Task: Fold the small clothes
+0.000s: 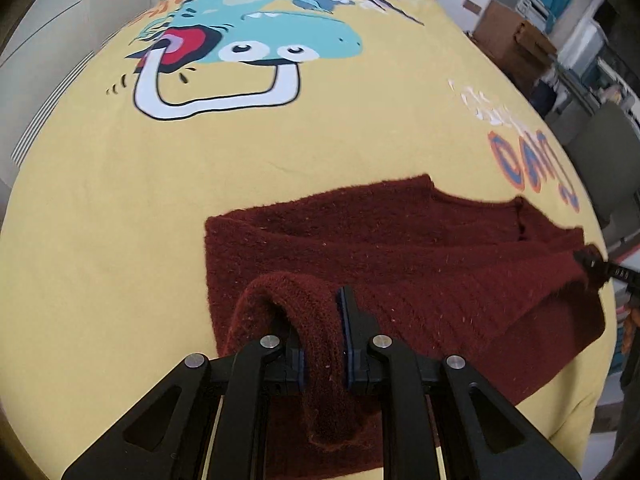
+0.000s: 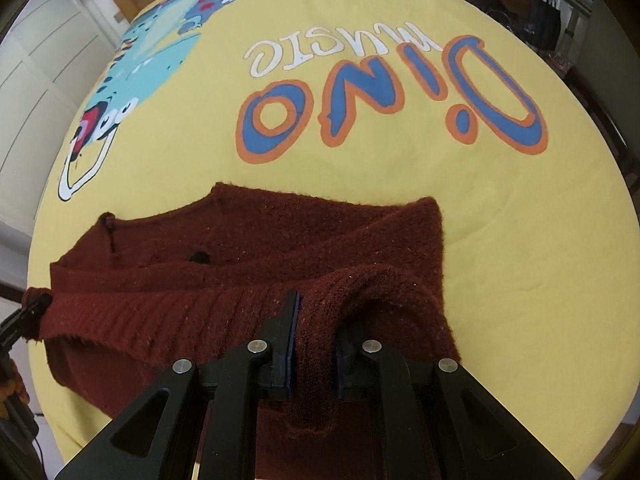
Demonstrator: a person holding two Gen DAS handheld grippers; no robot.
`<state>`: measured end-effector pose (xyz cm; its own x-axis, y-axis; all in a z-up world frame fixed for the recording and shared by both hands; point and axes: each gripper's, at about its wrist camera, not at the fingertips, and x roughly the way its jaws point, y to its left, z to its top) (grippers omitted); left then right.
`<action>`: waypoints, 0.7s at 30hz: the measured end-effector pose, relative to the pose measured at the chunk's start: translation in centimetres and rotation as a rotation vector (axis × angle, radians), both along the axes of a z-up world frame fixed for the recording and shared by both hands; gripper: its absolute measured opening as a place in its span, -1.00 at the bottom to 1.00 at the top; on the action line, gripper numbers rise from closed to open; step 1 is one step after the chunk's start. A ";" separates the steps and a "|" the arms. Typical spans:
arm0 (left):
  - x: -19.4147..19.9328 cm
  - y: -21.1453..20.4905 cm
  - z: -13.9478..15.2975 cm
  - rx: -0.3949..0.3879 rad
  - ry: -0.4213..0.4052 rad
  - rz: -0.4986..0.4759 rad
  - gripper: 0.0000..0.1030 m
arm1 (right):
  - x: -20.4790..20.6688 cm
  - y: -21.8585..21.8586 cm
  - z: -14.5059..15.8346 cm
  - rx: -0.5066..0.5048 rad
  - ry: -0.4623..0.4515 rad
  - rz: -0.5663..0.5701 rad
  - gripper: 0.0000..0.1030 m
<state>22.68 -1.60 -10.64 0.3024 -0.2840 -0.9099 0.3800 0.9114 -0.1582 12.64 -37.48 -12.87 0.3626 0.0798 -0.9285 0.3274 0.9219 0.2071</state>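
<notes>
Left claw [image 1: 324, 344] pinches sweater [image 1: 400, 248] hem | right claw [image 2: 314, 350] pinches opposite corner | edge held taut between them for folding over yellow sheet [image 1: 120, 220]

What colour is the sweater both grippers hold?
Dark red sweater, clearest in the right wrist view.

Maroon sweater [image 1: 400, 240], yellow dinosaur-print cloth [image 1: 100, 220]

My left tongs [image 1: 323, 336] and right tongs [image 2: 314, 340] are matte black, with silver pivot screws and blue-edged pads.
</notes>
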 end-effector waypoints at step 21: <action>-5.4 -4.3 2.5 0.019 -0.132 -0.062 0.98 | -3.3 6.8 3.6 -0.144 -0.132 0.108 0.99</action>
<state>17.24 -5.88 -8.15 0.4019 -0.2890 -0.8689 0.4522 0.8878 -0.0861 9.36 -30.66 -9.26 0.4787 -0.0053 -0.8780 0.2037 0.9734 0.1052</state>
